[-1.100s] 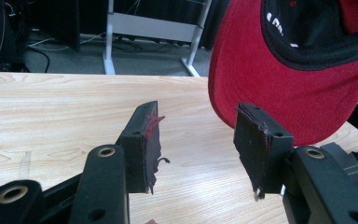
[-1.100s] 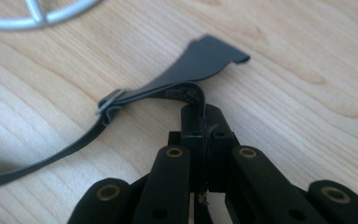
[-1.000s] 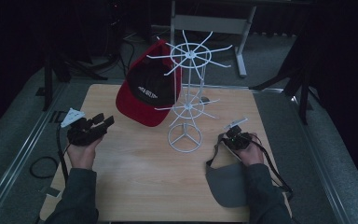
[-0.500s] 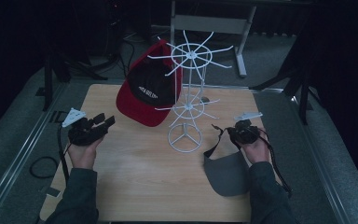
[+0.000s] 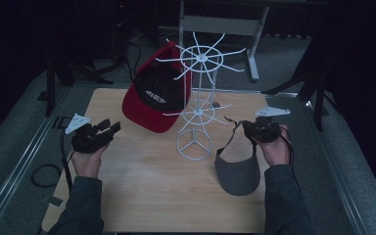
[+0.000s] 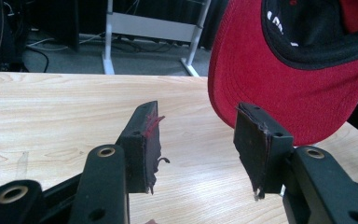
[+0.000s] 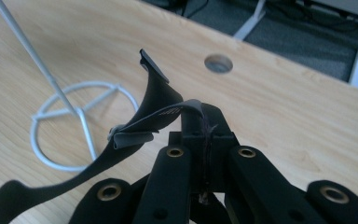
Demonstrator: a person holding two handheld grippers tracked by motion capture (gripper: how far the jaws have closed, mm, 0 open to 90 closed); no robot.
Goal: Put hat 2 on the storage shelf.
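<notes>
So the right tool (image 5: 248, 128) is clamped tight on the strap of the grey visor (image 5: 238, 171), dangling over the surface (image 5: 152, 186). Left tool (image 5: 108, 128) sits wide open, empty. Further back, wire rack (image 5: 196, 117) and red cap (image 5: 149, 105).

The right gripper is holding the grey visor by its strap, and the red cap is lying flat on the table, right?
Not quite. The red cap hangs on the white wire rack, as the high view shows. The rest is right: the right gripper has its fingers shut on the strap of the grey visor.
</notes>
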